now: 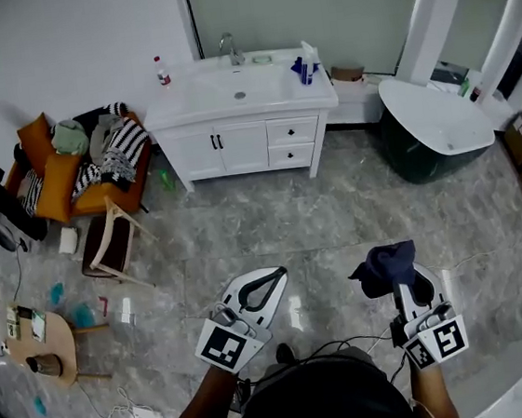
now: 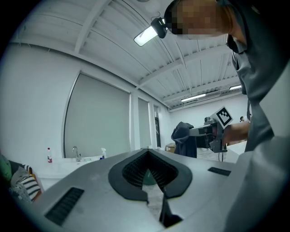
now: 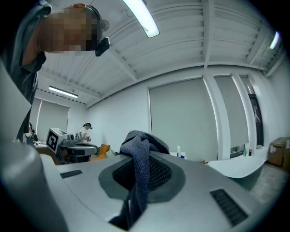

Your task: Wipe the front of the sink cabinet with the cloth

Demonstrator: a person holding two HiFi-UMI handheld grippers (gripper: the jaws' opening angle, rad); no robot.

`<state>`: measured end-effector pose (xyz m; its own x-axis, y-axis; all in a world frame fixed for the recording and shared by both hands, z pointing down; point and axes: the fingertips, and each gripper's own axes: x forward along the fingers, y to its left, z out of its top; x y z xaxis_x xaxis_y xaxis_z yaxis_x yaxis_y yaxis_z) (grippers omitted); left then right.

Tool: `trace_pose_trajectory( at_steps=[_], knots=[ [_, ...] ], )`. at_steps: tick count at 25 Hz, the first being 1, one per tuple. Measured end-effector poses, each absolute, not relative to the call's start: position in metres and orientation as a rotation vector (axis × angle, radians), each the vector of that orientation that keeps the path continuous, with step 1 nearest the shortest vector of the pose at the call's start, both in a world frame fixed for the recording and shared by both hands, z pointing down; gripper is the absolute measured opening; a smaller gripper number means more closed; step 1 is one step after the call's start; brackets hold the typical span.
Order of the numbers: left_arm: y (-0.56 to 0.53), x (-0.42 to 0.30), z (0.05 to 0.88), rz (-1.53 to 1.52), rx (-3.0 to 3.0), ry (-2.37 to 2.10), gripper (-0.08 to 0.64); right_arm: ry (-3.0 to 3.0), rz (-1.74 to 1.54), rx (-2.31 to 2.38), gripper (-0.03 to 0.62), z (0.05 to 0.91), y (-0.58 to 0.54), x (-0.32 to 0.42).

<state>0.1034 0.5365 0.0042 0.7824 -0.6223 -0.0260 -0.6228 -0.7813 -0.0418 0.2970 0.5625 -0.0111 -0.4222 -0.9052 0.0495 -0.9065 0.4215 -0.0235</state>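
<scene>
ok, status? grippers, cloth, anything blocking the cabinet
Left gripper shut, empty. Right gripper shut on cloth. Cabinet across the room, not reached. Tipped chair lies left of the path.

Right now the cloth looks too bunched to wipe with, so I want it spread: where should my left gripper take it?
Best take the bunch of the cloth that stands past the tips of the right gripper, coming from its left. The right gripper is shut on a narrow strand farther back, so only that bunch is free. The left gripper, shut and empty, must open first.

Grey marbled floor (image 1: 336,213) — white walls (image 1: 65,48), orange sofa (image 1: 58,191)
</scene>
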Motion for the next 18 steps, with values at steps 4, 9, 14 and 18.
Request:
trace_pose_trajectory(
  at_steps=[4,9,14,18],
  knots=[
    [0.522,0.087,0.009,0.028,-2.932,1.076,0.003,-2.638,0.057,1.645,0.026,-0.013,0.544,0.283],
    [0.499,0.074,0.016,0.038,-2.930,1.167,0.003,-2.638,0.080,1.584,0.026,-0.001,0.505,0.277],
    [0.471,0.098,0.033,-0.096,-2.921,1.215,0.003,-2.675,0.135,1.570,0.026,0.013,0.467,0.304],
    [0.429,0.118,0.040,-0.160,-2.885,1.270,0.003,-2.722,0.117,1.518,0.026,0.010,0.423,0.325]
  ],
)
